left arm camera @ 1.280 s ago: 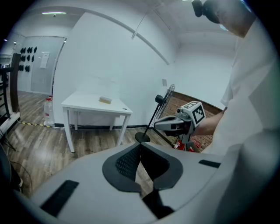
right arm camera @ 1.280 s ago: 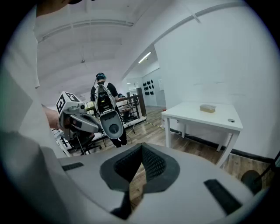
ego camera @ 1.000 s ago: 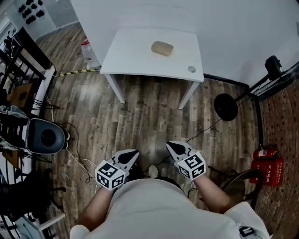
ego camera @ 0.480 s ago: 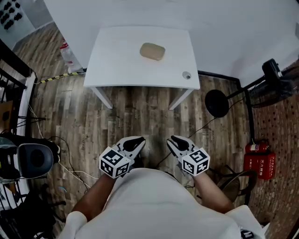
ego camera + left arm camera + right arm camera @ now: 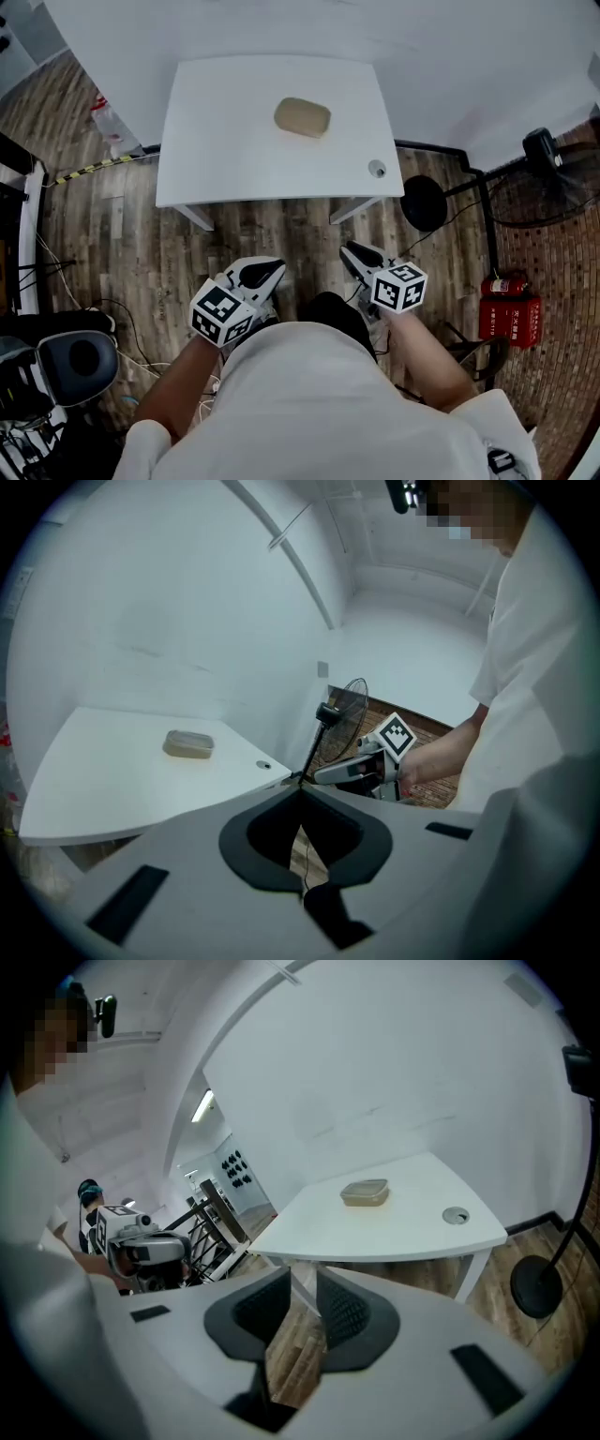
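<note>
change: against the head view of a second before, the table (image 5: 216, 150) sat larger and closer, and both claws had come up near its front edge; they were over the wooden floor (image 5: 122, 234), not yet over the tabletop.
left claw (image 5: 272, 269): pads pressed together at the tips, nothing between them, only a sliver of floor showing lower down; the same as in its earlier view.
right claw (image 5: 350, 251): pads stood slightly spread with nothing between them, the floor showing through the gap; earlier they met at the tip.
container (image 5: 302, 117): a shallow, rounded, lidded box, lying flat towards the back of the table, well apart from both claws and touched by neither.
contents: something tan filled it; what it was could not be told through the lid.
table, other: a round grommet hole (image 5: 377, 169) near its right front corner.
around: a standing fan (image 5: 553, 178) and a red fire extinguisher (image 5: 506, 307) to the right, a bottle (image 5: 111, 127) on the floor by the table's left.
</note>
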### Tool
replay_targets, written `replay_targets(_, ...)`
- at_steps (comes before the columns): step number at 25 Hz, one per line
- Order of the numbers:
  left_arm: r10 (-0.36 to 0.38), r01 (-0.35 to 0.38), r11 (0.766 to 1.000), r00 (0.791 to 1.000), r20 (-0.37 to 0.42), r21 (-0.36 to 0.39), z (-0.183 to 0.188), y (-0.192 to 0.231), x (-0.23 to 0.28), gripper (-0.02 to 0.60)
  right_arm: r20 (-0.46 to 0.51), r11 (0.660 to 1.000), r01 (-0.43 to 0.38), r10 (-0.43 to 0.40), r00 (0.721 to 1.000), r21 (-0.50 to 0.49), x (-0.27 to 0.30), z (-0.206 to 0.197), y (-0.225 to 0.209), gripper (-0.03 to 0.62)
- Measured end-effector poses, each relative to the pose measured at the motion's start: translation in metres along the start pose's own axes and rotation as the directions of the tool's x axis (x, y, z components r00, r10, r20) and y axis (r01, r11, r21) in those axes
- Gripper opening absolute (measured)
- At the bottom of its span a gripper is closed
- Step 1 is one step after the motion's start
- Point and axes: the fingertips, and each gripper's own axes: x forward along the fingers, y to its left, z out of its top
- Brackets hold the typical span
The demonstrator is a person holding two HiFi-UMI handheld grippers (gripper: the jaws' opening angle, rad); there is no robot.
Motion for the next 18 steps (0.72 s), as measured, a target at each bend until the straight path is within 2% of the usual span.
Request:
replay_targets(4,0.016,-0.013,0.996,0.999,0.045,-0.084,0.011,0.026,-0.002,0.017,-0.031,1.000,-0.007,0.007,0.999,0.012,0.038,0.025,-0.032,0.098)
replay_targets(10,0.128,-0.125,0.986,0.991,0.028,-0.112,0.025,0.075,0.009,0.018,-0.013,0.976,-0.086,0.090,0.996,0.200,0.107,0.076,-0.097,0.131)
replay_targets(15,0.261,-0.253,0.957,0.964,0.041,-0.142,0.062,0.119,0.022,0.018,-0.053,0.935,-0.129,0.155,0.987,0.330,0.168,0.108,-0.152,0.159)
replay_targets(18,0.310,-0.301,0.940,0.950,0.034,-0.160,0.079,0.140,0.041,0.018,-0.066,0.907,-0.152,0.193,0.979,0.392,0.200,0.126,-0.180,0.174)
